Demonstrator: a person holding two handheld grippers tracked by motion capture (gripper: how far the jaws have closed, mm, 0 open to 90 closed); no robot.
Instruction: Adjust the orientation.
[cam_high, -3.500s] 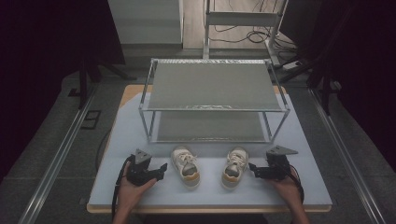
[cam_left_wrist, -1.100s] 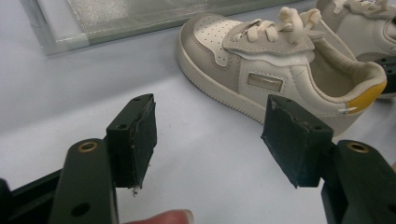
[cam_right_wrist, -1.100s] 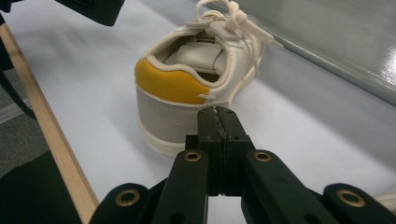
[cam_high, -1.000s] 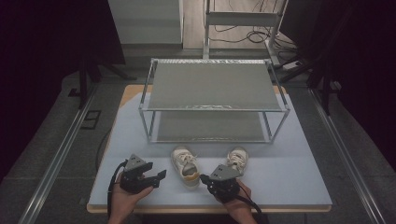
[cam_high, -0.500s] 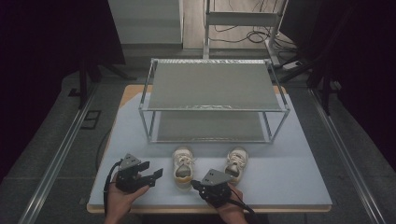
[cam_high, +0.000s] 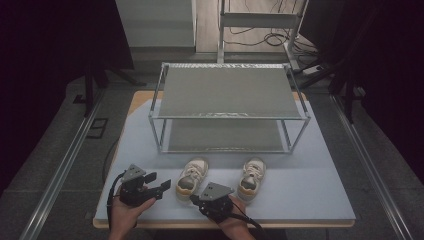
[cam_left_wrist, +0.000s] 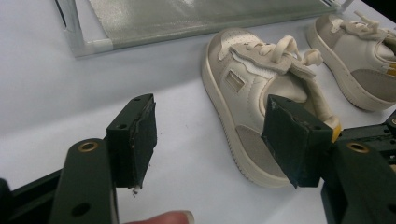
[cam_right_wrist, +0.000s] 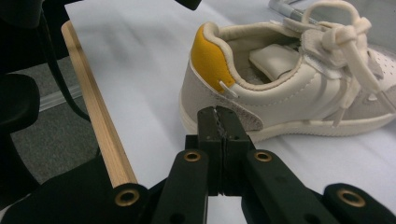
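Two small cream sneakers with yellow heel tabs stand near the table's front: the left shoe (cam_high: 191, 175) (cam_left_wrist: 243, 93) (cam_right_wrist: 280, 98) and the right shoe (cam_high: 251, 172) (cam_left_wrist: 359, 60). My left gripper (cam_high: 164, 186) (cam_left_wrist: 210, 112) lies just left of the left shoe's heel, open, with bare table between its pads; its right jaw hides part of that heel. My right gripper (cam_high: 194, 199) (cam_right_wrist: 223, 123) is shut on nothing, its tips against the sole edge under the left shoe's heel.
A two-tier metal shoe rack (cam_high: 230, 92) (cam_left_wrist: 187, 18) stands behind the shoes, both shelves bare. The pale table (cam_high: 310, 190) has a wooden front edge (cam_right_wrist: 95, 112) close to my right gripper. Cables and a stand lie on the floor beyond.
My right hand has slid left along the front edge, jaws shut, from beside the right shoe to the left shoe's heel. That heel has swung slightly left. The left gripper has barely moved.
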